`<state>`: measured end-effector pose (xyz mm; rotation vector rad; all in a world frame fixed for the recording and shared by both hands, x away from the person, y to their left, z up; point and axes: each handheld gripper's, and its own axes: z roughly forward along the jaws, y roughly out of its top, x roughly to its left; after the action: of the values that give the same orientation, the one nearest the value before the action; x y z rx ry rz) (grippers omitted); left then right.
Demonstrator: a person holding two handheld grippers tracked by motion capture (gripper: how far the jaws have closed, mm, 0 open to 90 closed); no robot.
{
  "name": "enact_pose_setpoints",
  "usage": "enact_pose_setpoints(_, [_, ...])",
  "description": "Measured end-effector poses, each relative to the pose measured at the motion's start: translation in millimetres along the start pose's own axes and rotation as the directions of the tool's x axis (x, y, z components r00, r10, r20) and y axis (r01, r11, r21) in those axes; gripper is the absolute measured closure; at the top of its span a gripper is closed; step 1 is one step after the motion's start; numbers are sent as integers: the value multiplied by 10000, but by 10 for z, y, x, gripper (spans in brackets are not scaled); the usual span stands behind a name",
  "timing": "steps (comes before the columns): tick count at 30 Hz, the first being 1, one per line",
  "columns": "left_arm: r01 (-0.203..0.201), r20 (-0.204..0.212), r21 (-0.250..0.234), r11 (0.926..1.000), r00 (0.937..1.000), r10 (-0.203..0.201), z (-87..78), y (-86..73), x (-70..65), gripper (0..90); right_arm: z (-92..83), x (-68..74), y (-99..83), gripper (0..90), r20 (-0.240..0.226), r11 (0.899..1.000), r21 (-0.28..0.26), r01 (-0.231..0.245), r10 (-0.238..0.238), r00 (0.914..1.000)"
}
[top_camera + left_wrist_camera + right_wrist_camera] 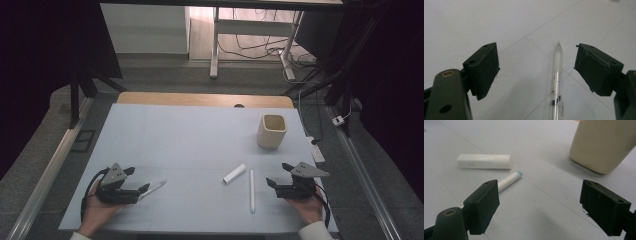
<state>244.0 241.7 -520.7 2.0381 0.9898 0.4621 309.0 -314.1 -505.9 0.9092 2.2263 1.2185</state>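
Both claws apart, empty. Left claw (536, 67) straddles clear pen (556, 72); I lower squarely, pinch mid-barrel.

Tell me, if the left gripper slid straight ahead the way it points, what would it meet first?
Likely nothing: the clear pen already lies between the left gripper's open jaws, untouched, and beyond its tip is bare table mat.
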Motion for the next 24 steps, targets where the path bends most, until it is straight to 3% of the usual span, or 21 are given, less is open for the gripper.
enact_pose_setpoints(9, [145, -115, -165, 9998, 9998, -147, -55, -7, -14, 193, -20, -22, -20, 174, -236, 9996, -74, -259, 257, 9994])
enact_pose_setpoints(15, [40, -121, -184, 9998, 9999, -42, -64, -10, -27, 195, -19, -41, -22, 187, -357, 9987, -189, -479, 472, 9982])
enact_pose_setpoints(24, [-92, -189, -170, 9998, 9998, 89, -64, -15, -63, 195, -20, -4, -14, 203, -434, 9994, -61, -327, 324, 9985])
